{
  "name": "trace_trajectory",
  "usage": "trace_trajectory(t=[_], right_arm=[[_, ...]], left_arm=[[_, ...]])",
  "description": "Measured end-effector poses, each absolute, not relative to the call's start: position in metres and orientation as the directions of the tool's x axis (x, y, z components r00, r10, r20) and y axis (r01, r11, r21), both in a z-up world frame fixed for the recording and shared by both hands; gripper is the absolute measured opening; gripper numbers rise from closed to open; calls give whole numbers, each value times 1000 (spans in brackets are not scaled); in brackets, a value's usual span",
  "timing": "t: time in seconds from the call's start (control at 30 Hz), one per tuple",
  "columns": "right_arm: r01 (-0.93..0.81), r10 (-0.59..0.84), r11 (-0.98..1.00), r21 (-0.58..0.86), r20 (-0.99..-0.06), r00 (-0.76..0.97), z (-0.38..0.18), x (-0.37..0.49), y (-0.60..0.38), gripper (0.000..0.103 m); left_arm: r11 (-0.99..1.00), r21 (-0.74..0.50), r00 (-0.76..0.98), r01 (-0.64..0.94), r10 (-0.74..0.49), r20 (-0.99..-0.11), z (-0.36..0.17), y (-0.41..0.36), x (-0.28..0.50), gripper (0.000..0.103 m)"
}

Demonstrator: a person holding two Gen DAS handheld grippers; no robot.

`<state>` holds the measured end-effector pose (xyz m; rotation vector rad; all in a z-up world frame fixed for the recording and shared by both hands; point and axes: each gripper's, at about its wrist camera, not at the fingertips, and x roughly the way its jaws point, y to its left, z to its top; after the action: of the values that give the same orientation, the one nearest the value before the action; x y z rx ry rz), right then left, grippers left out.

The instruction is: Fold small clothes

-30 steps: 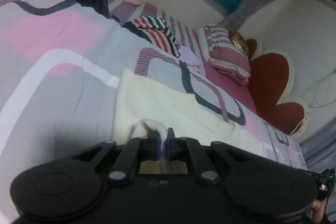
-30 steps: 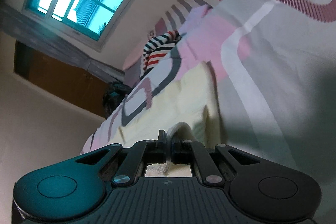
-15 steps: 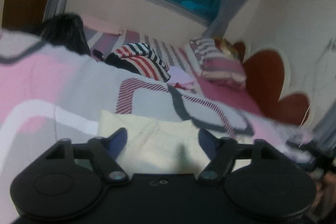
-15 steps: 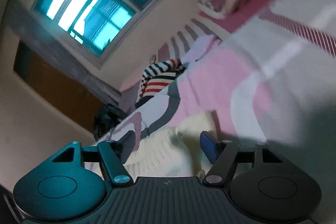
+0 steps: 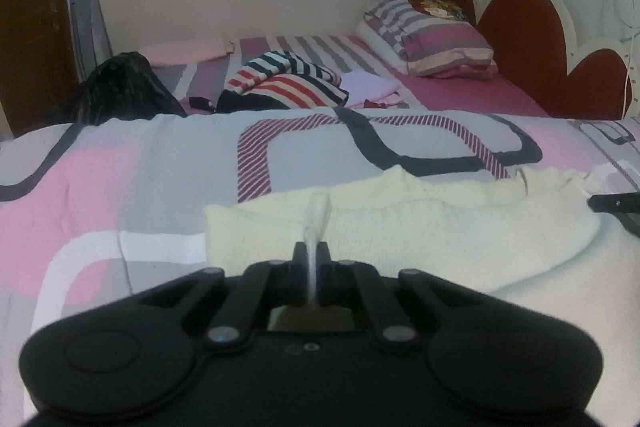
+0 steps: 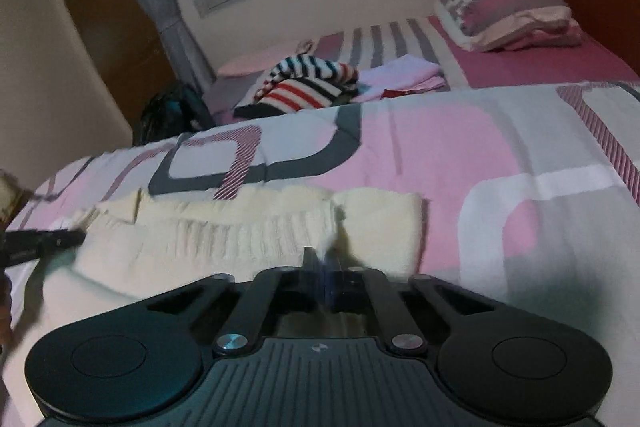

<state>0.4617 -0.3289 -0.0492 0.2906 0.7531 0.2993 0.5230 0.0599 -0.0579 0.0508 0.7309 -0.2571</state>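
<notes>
Left wrist view: my left tool (image 5: 311, 259) is clenched on a pinch of the cream knit garment (image 5: 400, 227), which lies flat on the patterned quilt (image 5: 160, 163) of the bed, nearer me than the striped clothes pile (image 5: 288, 83). To fold well, I judge both corners should rise together and travel level, so the edge lands square. This view alone catches the other tool's tip at the garment's right end.

Right wrist view: my right tool (image 6: 322, 269) is clamped on the garment's near edge, though blur softens the contact. Only here do I see the ribbed band and the garment's right border.
</notes>
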Motion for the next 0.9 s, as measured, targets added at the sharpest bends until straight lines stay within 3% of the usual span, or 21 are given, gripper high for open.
trace_trajectory(t=[0.13, 0.23, 0.3, 0.47, 0.63, 0.77, 0.83, 0.9], right_arm=[[-186, 331, 938, 292, -599, 729, -43, 463, -321, 2], [-199, 329, 936, 291, -521, 788, -31, 458, -322, 2], [-192, 316, 939, 285, -501, 806, -29, 460, -322, 2], [-112, 290, 939, 324, -579, 762, -58, 478, -327, 2], [-103, 299, 932, 347, -576, 761, -64, 472, -333, 2], [-117, 264, 955, 271, -606, 750, -55, 472, -327, 5], [-120, 233, 968, 221, -603, 763, -48, 468, -321, 9], [-119, 217, 972, 201, -585, 782, -39, 463, -316, 10]], left_arm=[[970, -78, 776, 231, -232, -587, -48, 66, 514, 2], [972, -111, 825, 207, -234, -515, -37, 71, 509, 2], [981, -98, 827, 169, -195, -528, -40, 69, 516, 2], [987, -79, 769, 137, -156, -619, -63, 62, 536, 2], [988, 3, 766, 155, -118, -632, -64, 53, 536, 3], [985, 64, 767, 159, -83, -637, -60, 46, 535, 24], [984, 63, 761, 167, -88, -643, -56, 45, 534, 24], [983, 69, 766, 169, -86, -637, -49, 41, 529, 33]])
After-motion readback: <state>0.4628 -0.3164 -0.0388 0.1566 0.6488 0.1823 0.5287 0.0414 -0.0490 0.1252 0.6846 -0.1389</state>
